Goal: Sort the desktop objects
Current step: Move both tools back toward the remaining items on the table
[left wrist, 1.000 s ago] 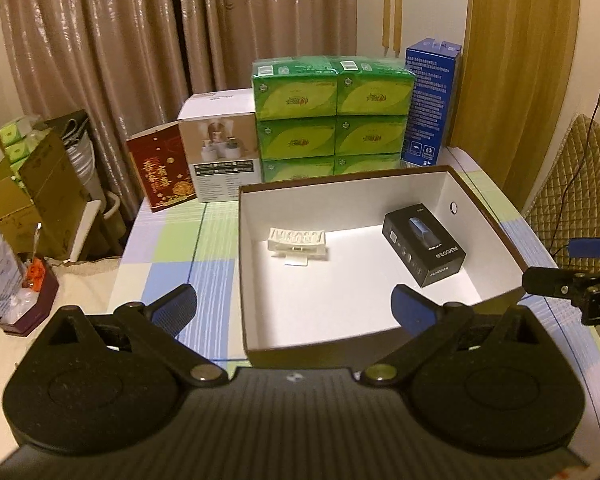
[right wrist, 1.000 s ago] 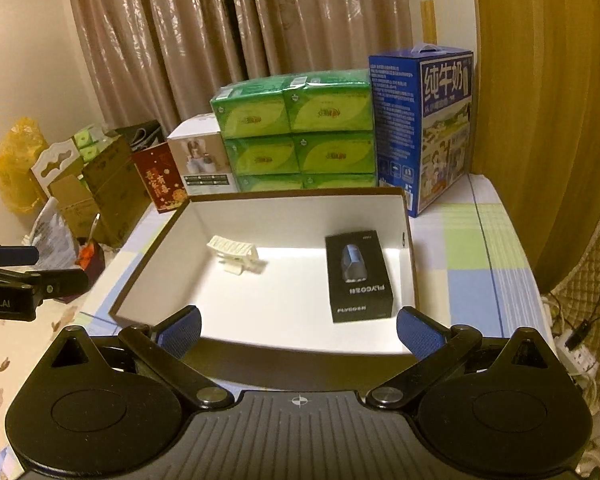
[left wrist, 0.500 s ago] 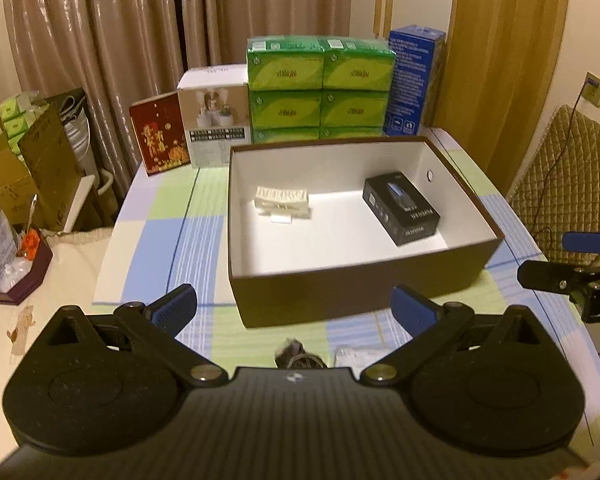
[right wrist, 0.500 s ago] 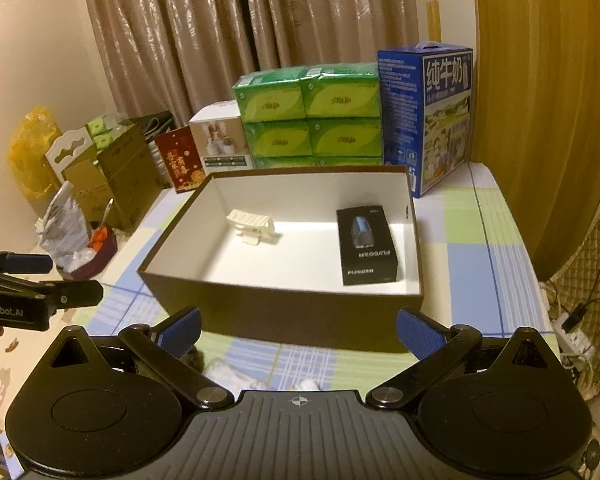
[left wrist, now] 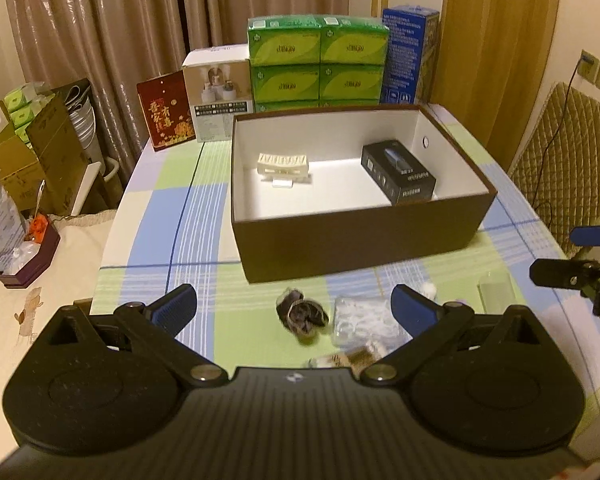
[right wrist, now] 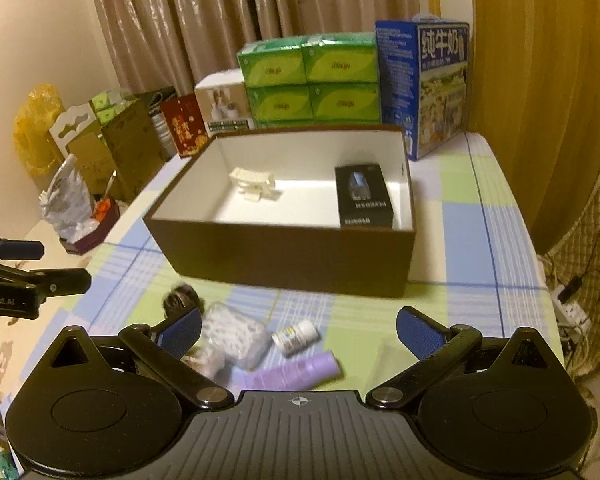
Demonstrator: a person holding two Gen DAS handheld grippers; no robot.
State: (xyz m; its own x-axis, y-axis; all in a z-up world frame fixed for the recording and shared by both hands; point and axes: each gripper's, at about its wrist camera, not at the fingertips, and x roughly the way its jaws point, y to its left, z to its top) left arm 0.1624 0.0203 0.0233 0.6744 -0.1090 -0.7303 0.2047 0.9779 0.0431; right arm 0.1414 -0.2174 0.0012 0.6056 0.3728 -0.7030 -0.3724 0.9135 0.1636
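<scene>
A brown box (left wrist: 364,240) (right wrist: 284,256) with a white inside stands mid-table. It holds a black carton (left wrist: 398,174) (right wrist: 363,196) and a cream clip (left wrist: 283,164) (right wrist: 252,180). In front of it lie a dark bundle (left wrist: 302,314) (right wrist: 178,298), a clear plastic packet (left wrist: 364,320) (right wrist: 236,340), a small white bottle (right wrist: 294,336) and a lilac tube (right wrist: 296,372). My left gripper (left wrist: 294,310) is open and empty above the bundle. My right gripper (right wrist: 298,330) is open and empty above the bottle.
Green tissue packs (left wrist: 318,66) (right wrist: 310,80), a blue milk carton (right wrist: 422,84), a white carton (left wrist: 218,94) and a red box (left wrist: 166,108) stand behind the brown box. A padded chair (left wrist: 572,160) is at the right. Cardboard boxes (right wrist: 112,148) stand left of the table.
Both grippers have pulled back and away from the box. The small objects in front of the box have come into view between the fingers. Both stay open.
</scene>
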